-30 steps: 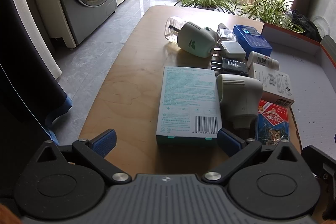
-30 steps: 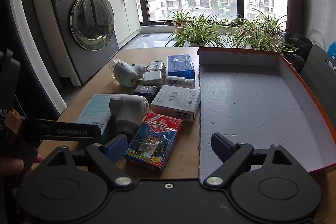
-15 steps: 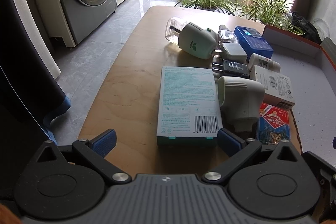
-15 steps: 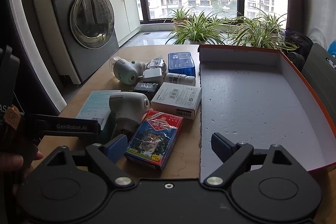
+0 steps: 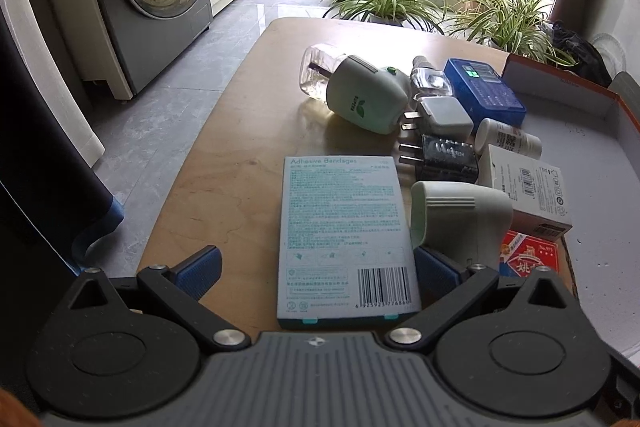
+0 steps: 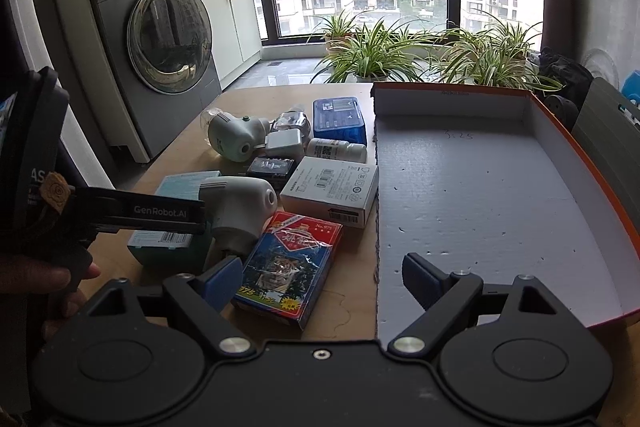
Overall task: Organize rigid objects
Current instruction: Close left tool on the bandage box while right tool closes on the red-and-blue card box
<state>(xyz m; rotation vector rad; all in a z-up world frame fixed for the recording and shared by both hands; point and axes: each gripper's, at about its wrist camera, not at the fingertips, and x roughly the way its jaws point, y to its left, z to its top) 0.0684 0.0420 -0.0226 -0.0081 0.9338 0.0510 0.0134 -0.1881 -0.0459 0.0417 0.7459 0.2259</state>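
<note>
My left gripper [image 5: 316, 269] is open, its fingers on either side of the near end of a teal adhesive bandages box [image 5: 344, 227] lying flat on the wooden table [image 5: 232, 163]. A grey plug-in device [image 5: 460, 223] lies right of the box, touching my right finger. My right gripper [image 6: 322, 281] is open and empty above a red playing-card pack [image 6: 290, 263] and the near-left edge of the open orange-rimmed tray [image 6: 480, 195]. The left gripper's body shows in the right wrist view [image 6: 160, 213].
Beyond lie a white box [image 6: 332, 189], black charger [image 5: 444, 157], white charger [image 5: 442, 115], green-white plug-in with bottle [image 5: 360, 99], white pill bottle [image 5: 508, 141] and blue box [image 5: 482, 93]. A washing machine [image 6: 160, 51] and potted plants [image 6: 380, 55] stand beyond the table.
My left gripper has moved forward, so the bandages box now lies between its fingers. The right gripper has barely moved.
</note>
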